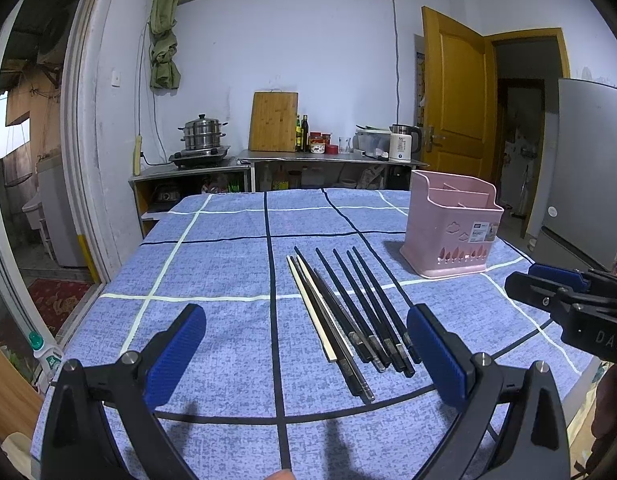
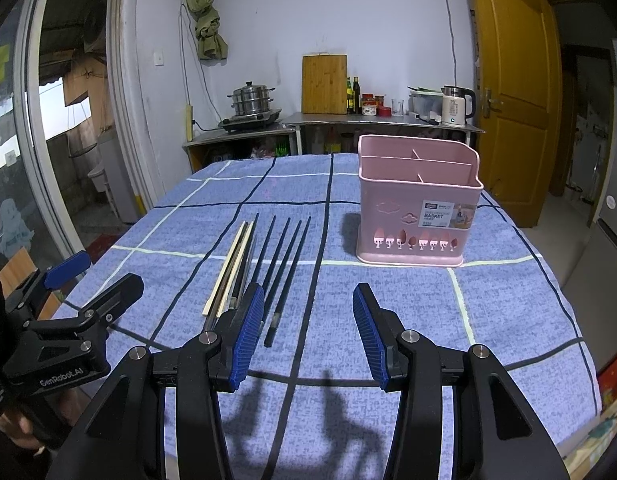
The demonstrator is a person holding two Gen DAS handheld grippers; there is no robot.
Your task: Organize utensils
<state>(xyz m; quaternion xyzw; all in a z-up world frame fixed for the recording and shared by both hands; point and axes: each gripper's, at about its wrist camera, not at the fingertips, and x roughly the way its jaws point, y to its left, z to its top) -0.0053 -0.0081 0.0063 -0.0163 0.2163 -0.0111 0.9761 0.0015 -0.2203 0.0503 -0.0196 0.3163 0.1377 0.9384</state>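
Several chopsticks (image 1: 348, 312) (image 2: 264, 268), mostly black with one cream pair on the left, lie side by side on the blue checked tablecloth (image 1: 212, 264) (image 2: 508, 300). A pink plastic utensil basket (image 1: 452, 228) (image 2: 418, 204) with divided compartments stands empty behind them to the right. My left gripper (image 1: 308, 328) hovers open above the near ends of the chopsticks, nothing between its blue pads. My right gripper (image 2: 308, 304) is open too, just right of the chopsticks and in front of the basket. Each gripper shows at the edge of the other's view.
A steel counter (image 1: 324, 158) along the back wall holds a steamer pot (image 1: 202, 134), cutting board (image 1: 273, 122), bottles and a white kettle (image 1: 402, 142). A yellow door (image 1: 452, 96) stands open at the right. The table's left edge drops beside a glass sliding door.
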